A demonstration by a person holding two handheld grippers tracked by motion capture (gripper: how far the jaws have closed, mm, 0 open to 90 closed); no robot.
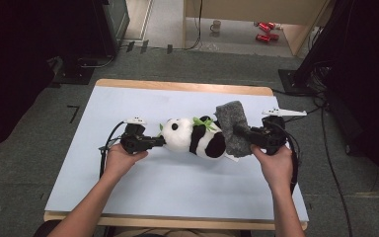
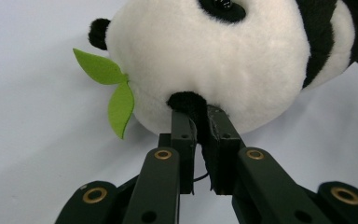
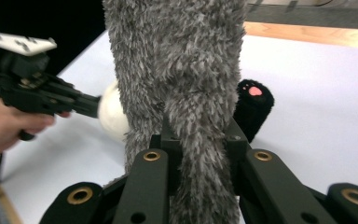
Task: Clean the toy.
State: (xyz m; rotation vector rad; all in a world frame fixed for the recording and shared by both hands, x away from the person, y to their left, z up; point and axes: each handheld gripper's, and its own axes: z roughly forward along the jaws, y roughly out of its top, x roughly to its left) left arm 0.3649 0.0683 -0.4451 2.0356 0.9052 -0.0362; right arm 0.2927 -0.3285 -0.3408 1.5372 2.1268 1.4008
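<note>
Panda plush (image 1: 193, 137) is lying on its side roughly mid-desk, a bit toward the right edge, head pointing left. Left gripper (image 2: 198, 122) is clamped narrow on the panda's black ear, basically anchoring it. Right gripper (image 3: 196, 135) is pinched tight on a fold of the grey fuzzy cloth (image 1: 233, 127), which is draped up over the panda's back end; one black foot with a pink pad (image 3: 253, 108) is poking out beside it.

IMO the step here is getting that cloth over or around the plush. Tips: keep the ear grip steady so the body doesn't slide, lift the cloth high enough to clear the legs b4 pulling across, and don't yank, since a thin pinch of fur can slip out.
</note>
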